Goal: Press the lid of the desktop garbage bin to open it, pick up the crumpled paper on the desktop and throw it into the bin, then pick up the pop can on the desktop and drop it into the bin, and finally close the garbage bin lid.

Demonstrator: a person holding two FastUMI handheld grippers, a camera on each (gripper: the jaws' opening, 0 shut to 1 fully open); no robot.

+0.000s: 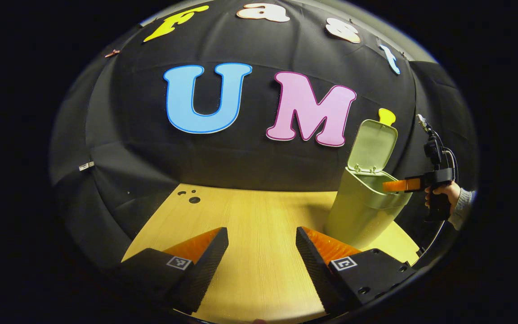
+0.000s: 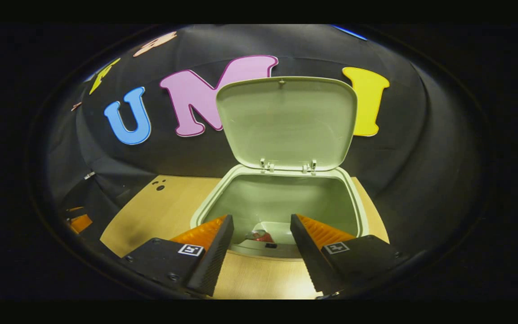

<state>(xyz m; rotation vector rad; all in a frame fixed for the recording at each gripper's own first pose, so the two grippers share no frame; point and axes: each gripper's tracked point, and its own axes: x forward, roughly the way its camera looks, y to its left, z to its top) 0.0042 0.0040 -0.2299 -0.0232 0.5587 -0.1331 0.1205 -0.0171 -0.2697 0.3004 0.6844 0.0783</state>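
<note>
The pale green garbage bin (image 1: pixel 362 204) stands at the right of the wooden table, its lid (image 1: pixel 372 145) raised upright. In the right gripper view the bin (image 2: pixel 281 198) gapes just ahead, lid (image 2: pixel 288 121) tilted back. Deep inside lies the pop can (image 2: pixel 259 236), red and silver, beside something pale. My right gripper (image 2: pixel 262 243) is open, hovering over the bin's near rim with nothing between its fingers. From the left gripper view the right gripper (image 1: pixel 398 185) reaches over the bin's mouth, held by a hand (image 1: pixel 443 193). My left gripper (image 1: pixel 262 252) stands open above bare table.
The wooden table (image 1: pixel 250 216) stretches left of the bin, with small dark holes (image 1: pixel 191 198) near its far left corner. Black cloth walls close in behind and on both sides. The table's right edge runs close behind the bin.
</note>
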